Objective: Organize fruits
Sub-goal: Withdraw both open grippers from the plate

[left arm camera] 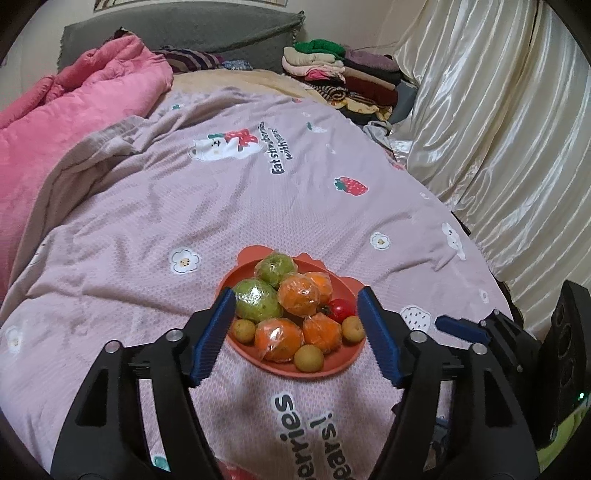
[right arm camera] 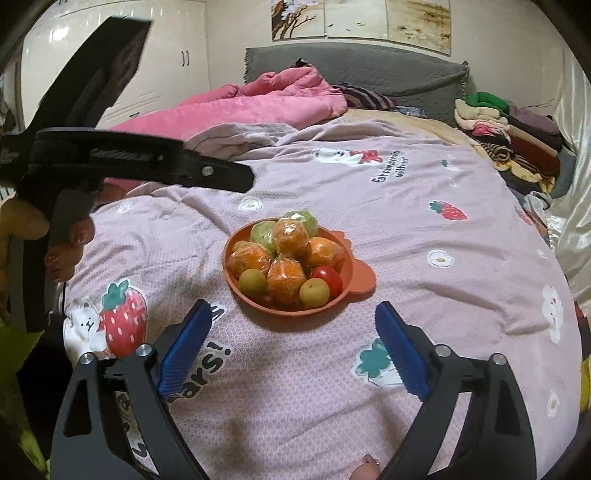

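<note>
Left tongs (left arm camera: 295,332): released, blue pads (left arm camera: 216,334) spread apart, nothing pinched between them. Seen between and just beyond the pads: orange bowl (left arm camera: 314,371) with small ear-shaped tabs on its rim, resting on the pink printed bedspread (left arm camera: 147,221). Near rim of the bowl partly hidden behind both pads in this view; contact cannot be told.

Right tongs (right arm camera: 291,347): released, blue pads (right arm camera: 400,349) set wide, nothing between them but bedspread. Bowl ahead of the tips, clear of both pads, roughly centred between them.

Contents of the bowl, all fruit inside the rim:
- Two green wrapped fruits (left arm camera: 256,304) at the far side and the left of the left tongs.
- Four orange wrapped fruits (left arm camera: 299,297), piled in the middle, film glinting.
- One red tomato (left arm camera: 341,309), just inside the right pad of the left tongs.
- Three small yellow-brown round fruits (left arm camera: 309,358) along the near rim.

No fruit seen loose on the bedspread.

Beyond the bowl, well away from both tongs: crumpled pink quilt (left arm camera: 74,110) to the far left, grey headboard (left arm camera: 184,33) behind it, stack of folded clothes (left arm camera: 332,70) at the far right, cream satin curtain (left arm camera: 498,129) down the right side.

Left of the right tongs: the other tool's black frame raised above the bedspread, gripped by a hand (right arm camera: 62,240).
</note>
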Tool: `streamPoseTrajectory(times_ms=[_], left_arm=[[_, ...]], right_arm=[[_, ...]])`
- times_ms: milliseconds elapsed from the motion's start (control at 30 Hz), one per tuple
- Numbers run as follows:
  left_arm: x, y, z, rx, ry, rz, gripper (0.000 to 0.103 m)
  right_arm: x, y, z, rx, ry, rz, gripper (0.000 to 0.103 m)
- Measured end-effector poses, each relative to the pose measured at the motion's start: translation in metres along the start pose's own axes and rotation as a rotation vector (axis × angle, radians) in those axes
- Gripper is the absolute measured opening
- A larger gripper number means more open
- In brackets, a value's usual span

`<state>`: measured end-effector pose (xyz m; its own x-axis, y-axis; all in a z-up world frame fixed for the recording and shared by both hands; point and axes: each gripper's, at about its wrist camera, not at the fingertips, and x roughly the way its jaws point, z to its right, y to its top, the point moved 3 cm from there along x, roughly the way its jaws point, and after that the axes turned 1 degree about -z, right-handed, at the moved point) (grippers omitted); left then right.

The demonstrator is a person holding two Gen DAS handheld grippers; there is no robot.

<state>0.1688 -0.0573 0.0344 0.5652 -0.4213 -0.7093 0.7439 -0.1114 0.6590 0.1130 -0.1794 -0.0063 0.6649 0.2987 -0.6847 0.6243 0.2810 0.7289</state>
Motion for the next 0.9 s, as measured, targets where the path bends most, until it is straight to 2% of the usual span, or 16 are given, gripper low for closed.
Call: streamPoseTrajectory(times_ms=[167, 400, 633, 900], left_arm=[[-0.012, -0.007, -0.001, -0.004, 0.016, 0.011, 0.067], [-0.035, -0.023, -0.006, -0.018, 0.046, 0.038, 0.080], [-0.048, -0.046, -0.006, -0.024, 0.075, 0.044, 0.093], [-0.051, -0.071, -0.005, -0.049, 0.085, 0.034, 0.093]], right_arm=[[-0.012, 0.001, -0.002, 0.003, -0.021, 0.016, 0.094], [-0.025, -0.001, -0.004, 0.008, -0.040, 0.020, 0.098], [-0.031, -0.005, -0.005, 0.031, -0.063, 0.022, 0.098], [-0.037, -0.011, -0.004, 0.063, -0.080, 0.027, 0.098]])
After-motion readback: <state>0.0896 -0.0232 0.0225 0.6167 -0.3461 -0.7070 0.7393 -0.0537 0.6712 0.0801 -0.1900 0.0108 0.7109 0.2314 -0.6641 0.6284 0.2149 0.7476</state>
